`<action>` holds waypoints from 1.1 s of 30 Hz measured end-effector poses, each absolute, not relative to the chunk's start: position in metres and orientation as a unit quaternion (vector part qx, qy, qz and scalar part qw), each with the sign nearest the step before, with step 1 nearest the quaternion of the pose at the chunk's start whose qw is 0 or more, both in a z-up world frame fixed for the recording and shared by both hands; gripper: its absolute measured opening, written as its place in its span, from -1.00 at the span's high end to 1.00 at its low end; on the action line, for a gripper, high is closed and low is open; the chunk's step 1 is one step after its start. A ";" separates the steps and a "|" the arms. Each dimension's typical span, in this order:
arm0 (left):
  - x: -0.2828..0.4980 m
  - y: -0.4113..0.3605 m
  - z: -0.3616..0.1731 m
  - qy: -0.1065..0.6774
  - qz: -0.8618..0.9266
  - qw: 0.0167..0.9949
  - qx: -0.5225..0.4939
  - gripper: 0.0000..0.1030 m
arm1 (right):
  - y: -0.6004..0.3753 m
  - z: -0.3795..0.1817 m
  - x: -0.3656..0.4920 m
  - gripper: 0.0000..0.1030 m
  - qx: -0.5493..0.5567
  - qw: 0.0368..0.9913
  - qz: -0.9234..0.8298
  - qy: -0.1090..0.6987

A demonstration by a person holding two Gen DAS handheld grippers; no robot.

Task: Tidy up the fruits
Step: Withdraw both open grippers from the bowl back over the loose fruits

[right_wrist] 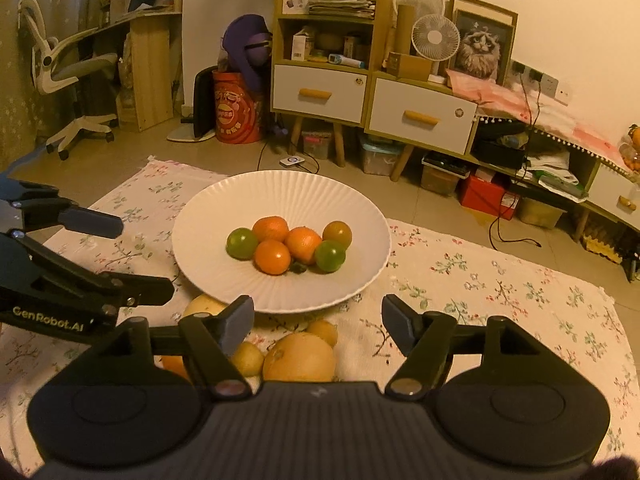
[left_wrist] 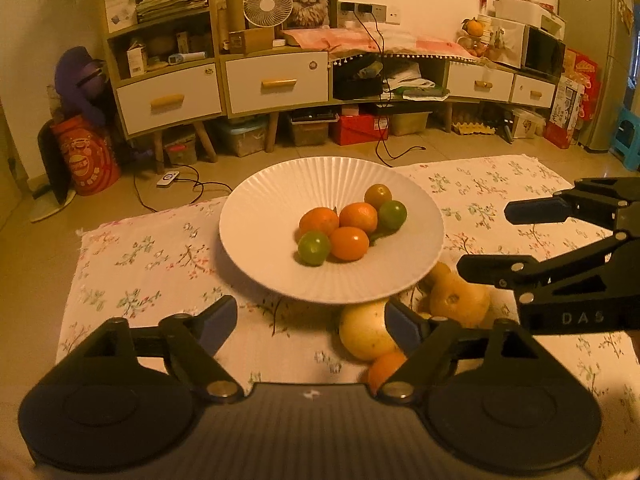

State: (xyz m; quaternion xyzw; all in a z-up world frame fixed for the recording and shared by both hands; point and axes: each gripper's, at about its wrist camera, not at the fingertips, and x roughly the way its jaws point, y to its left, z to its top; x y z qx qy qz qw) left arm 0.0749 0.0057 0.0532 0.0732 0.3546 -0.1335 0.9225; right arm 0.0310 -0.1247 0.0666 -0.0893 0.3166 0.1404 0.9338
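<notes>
White ribbed plate [left_wrist: 260, 216], standing on a flowered cloth [left_wrist: 132, 276] spread over a tiled floor [left_wrist: 24, 248]. Contents, clustered near the plate's centre and touching one another: three oranges [left_wrist: 349, 243], two green citrus fruits [left_wrist: 313, 248] and one greenish-orange fruit [left_wrist: 377, 196] at the far side of the cluster. Loose fruit on the cloth just beside the plate's near rim: one large pale yellow fruit [left_wrist: 364, 334], partly under the rim in the left wrist view; one large tan round fruit [right_wrist: 299, 358]; two small yellow fruits [right_wrist: 247, 358]; one orange fruit [left_wrist: 384, 370], partly hidden by the gripper. Left gripper [left_wrist: 312, 320]: jaws released, nothing between them, hanging near the plate's near edge. Right gripper [right_wrist: 318, 318]: jaws likewise spread and empty, over the loose fruit. Background: low cabinet [left_wrist: 276, 80] with white drawers along the wall, small white fan [left_wrist: 268, 4] and cat picture [left_wrist: 308, 0] on top.
</notes>
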 end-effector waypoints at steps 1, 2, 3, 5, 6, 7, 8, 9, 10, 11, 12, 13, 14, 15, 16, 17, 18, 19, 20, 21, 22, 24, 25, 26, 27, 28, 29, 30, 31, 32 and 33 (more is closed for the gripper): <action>0.072 0.006 0.054 0.355 -0.133 0.922 0.072 -0.51 | -0.125 0.067 0.028 -0.31 -0.088 0.934 0.139 0.317; 0.068 0.006 0.054 0.356 -0.133 0.922 0.070 -0.52 | -0.125 0.068 0.026 -0.35 -0.088 0.934 0.138 0.318; 0.065 0.007 0.054 0.357 -0.133 0.922 0.069 -0.55 | -0.126 0.068 0.023 -0.38 -0.088 0.934 0.138 0.318; 0.060 0.008 0.054 0.358 -0.133 0.922 0.067 -0.56 | -0.126 0.069 0.017 -0.43 -0.088 0.934 0.136 0.317; 0.057 0.009 0.055 0.359 -0.134 0.921 0.066 -0.57 | -0.127 0.069 0.015 -0.46 -0.087 0.934 0.136 0.318; 0.054 0.009 0.055 0.361 -0.134 0.921 0.065 -0.60 | -0.128 0.068 0.012 -0.48 -0.086 0.934 0.135 0.318; 0.051 0.009 0.055 0.362 -0.134 0.920 0.065 -0.62 | -0.129 0.068 0.011 -0.52 -0.085 0.934 0.134 0.319; 0.048 0.009 0.055 0.362 -0.134 0.920 0.065 -0.66 | -0.129 0.068 0.008 -0.56 -0.085 0.934 0.132 0.320; 0.044 0.009 0.055 0.361 -0.134 0.920 0.065 -0.70 | -0.129 0.069 0.007 -0.59 -0.084 0.935 0.130 0.320; 0.040 0.009 0.055 0.361 -0.134 0.921 0.066 -0.72 | -0.130 0.069 0.005 -0.64 -0.083 0.935 0.128 0.321; 0.037 0.009 0.055 0.361 -0.134 0.921 0.066 -0.74 | -0.131 0.068 0.003 -0.68 -0.080 0.935 0.127 0.321; 0.035 0.010 0.054 0.361 -0.134 0.920 0.067 -0.74 | -0.131 0.068 0.001 -0.71 -0.077 0.935 0.126 0.322; 0.032 0.010 0.054 0.363 -0.134 0.920 0.067 -0.75 | -0.132 0.067 -0.001 -0.75 -0.074 0.935 0.125 0.323; 0.031 0.009 0.053 0.367 -0.133 0.918 0.067 -0.84 | -0.132 0.067 -0.002 -0.79 -0.072 0.935 0.123 0.324; 0.029 0.009 0.051 0.371 -0.130 0.917 0.067 -0.87 | -0.133 0.066 -0.004 -0.80 -0.070 0.935 0.121 0.325; 0.027 0.009 0.050 0.372 -0.128 0.917 0.067 -0.87 | -0.133 0.065 -0.006 -0.83 -0.069 0.936 0.120 0.325; 0.024 0.010 0.048 0.374 -0.127 0.916 0.067 -0.87 | -0.133 0.064 -0.008 -0.86 -0.068 0.936 0.117 0.325; 0.022 0.009 0.046 0.376 -0.126 0.915 0.068 -0.87 | -0.134 0.063 -0.009 -0.88 -0.067 0.936 0.115 0.325; 0.020 0.009 0.044 0.379 -0.125 0.914 0.070 -0.87 | -0.134 0.063 -0.010 -0.91 -0.067 0.937 0.114 0.325; 0.019 0.009 0.042 0.380 -0.124 0.914 0.072 -0.87 | -0.135 0.061 -0.011 -0.94 -0.067 0.937 0.111 0.325; 0.017 0.009 0.040 0.381 -0.122 0.913 0.073 -0.87 | -0.134 0.060 -0.012 -0.94 -0.067 0.937 0.109 0.325; 0.014 0.010 0.037 0.384 -0.117 0.913 0.074 -0.87 | -0.136 0.058 -0.013 -0.95 -0.066 0.937 0.103 0.327; 0.012 0.010 0.035 0.386 -0.115 0.913 0.073 -0.87 | -0.137 0.057 -0.013 -0.95 -0.065 0.937 0.101 0.328; 0.011 0.011 0.033 0.388 -0.114 0.912 0.071 -0.87 | -0.138 0.056 -0.013 -0.95 -0.064 0.937 0.099 0.330; 0.010 0.011 0.031 0.390 -0.113 0.911 0.070 -0.87 | -0.139 0.055 -0.013 -0.96 -0.062 0.937 0.096 0.331; 0.009 0.011 0.028 0.392 -0.112 0.910 0.069 -0.87 | -0.140 0.053 -0.013 -0.96 -0.061 0.937 0.094 0.332; 0.008 0.011 0.026 0.393 -0.111 0.910 0.070 -0.87 | -0.140 0.052 -0.014 -0.96 -0.061 0.937 0.092 0.333; 0.007 0.011 0.025 0.395 -0.110 0.910 0.071 -0.87 | -0.140 0.049 -0.014 -0.96 -0.060 0.936 0.089 0.334; 0.006 0.010 0.023 0.395 -0.109 0.909 0.072 -0.87 | -0.140 0.048 -0.015 -0.96 -0.061 0.936 0.088 0.335; 0.005 0.009 0.020 0.396 -0.106 0.909 0.074 -0.87 | -0.139 0.046 -0.015 -0.96 -0.062 0.935 0.088 0.336; 0.004 0.008 0.018 0.397 -0.105 0.909 0.075 -0.87 | -0.138 0.044 -0.016 -0.96 -0.065 0.934 0.091 0.339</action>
